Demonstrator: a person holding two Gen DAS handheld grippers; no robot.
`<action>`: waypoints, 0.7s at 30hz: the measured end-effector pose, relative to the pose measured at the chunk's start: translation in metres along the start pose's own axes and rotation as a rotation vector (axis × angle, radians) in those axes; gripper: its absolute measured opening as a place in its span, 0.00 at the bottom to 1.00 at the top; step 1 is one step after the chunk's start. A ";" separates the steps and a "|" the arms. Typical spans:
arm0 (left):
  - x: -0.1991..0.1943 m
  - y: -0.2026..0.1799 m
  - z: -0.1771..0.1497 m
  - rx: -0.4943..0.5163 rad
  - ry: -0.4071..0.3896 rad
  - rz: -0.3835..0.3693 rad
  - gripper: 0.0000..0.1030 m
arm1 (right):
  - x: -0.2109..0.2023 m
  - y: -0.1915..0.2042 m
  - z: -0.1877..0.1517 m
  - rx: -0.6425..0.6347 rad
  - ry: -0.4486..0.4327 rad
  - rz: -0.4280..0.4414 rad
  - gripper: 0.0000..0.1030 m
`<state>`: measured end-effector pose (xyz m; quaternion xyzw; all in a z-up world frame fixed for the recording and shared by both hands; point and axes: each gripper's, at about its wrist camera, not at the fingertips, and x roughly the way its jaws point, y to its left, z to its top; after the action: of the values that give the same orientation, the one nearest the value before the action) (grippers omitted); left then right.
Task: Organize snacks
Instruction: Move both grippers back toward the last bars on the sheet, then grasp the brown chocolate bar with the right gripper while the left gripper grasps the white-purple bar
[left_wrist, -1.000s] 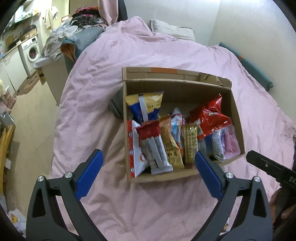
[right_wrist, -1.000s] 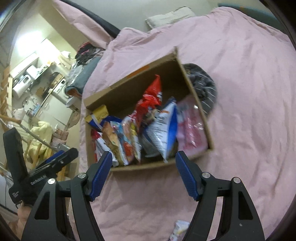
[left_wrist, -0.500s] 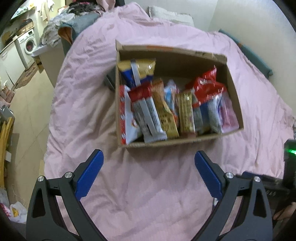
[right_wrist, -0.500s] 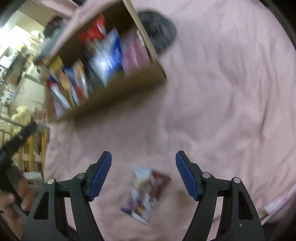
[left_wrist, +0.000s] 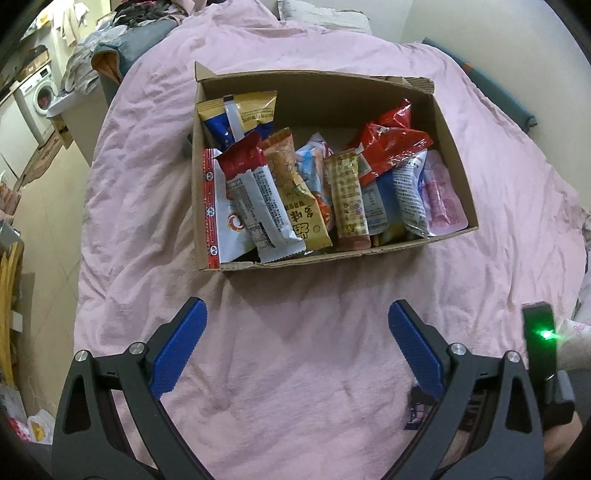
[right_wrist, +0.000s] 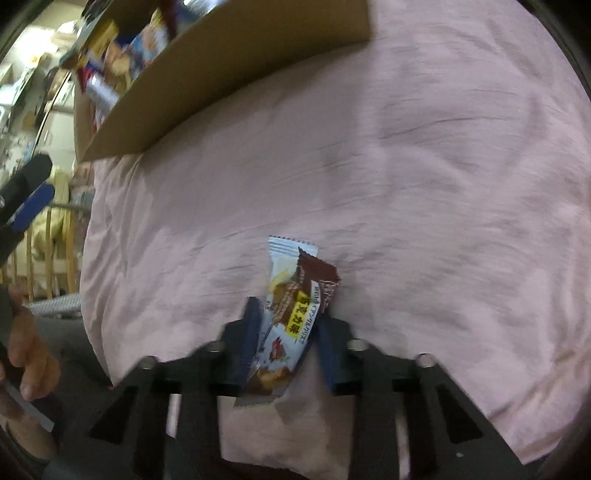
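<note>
A small snack bar (right_wrist: 291, 306) in a white and brown wrapper lies on the pink bedspread (right_wrist: 424, 184). My right gripper (right_wrist: 286, 328) is closing on it, its blue pads pressing against both sides of the wrapper. A cardboard box (left_wrist: 332, 88) packed with several upright snack packets (left_wrist: 280, 195) sits on the bed farther back; its front wall (right_wrist: 221, 81) shows in the right wrist view. My left gripper (left_wrist: 295, 332) hangs open over bare bedspread in front of the box, with nothing between its fingers.
The bed's left edge drops to a floor with a washing machine (left_wrist: 40, 96) and a pile of clothes (left_wrist: 122, 44). A pillow (left_wrist: 321, 14) lies at the bed's head. A hand (right_wrist: 29, 362) holds the left gripper.
My right gripper dropped from over the box down to the snack bar on the bedspread and its jaws came together around it. The left gripper sank slightly toward the bed and stayed open.
</note>
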<state>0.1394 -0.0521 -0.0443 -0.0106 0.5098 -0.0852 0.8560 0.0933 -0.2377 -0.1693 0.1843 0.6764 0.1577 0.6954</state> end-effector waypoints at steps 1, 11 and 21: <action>0.000 0.001 0.000 -0.001 0.000 0.002 0.95 | 0.002 0.005 0.002 -0.014 0.006 0.012 0.19; 0.004 0.019 0.001 -0.045 0.007 0.034 0.95 | 0.023 0.042 0.021 -0.057 0.019 0.095 0.22; 0.015 0.024 0.000 -0.087 0.045 0.026 0.95 | 0.006 0.025 0.012 -0.037 -0.012 0.079 0.18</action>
<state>0.1498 -0.0310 -0.0596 -0.0391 0.5322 -0.0520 0.8441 0.1067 -0.2133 -0.1627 0.1987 0.6616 0.1963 0.6959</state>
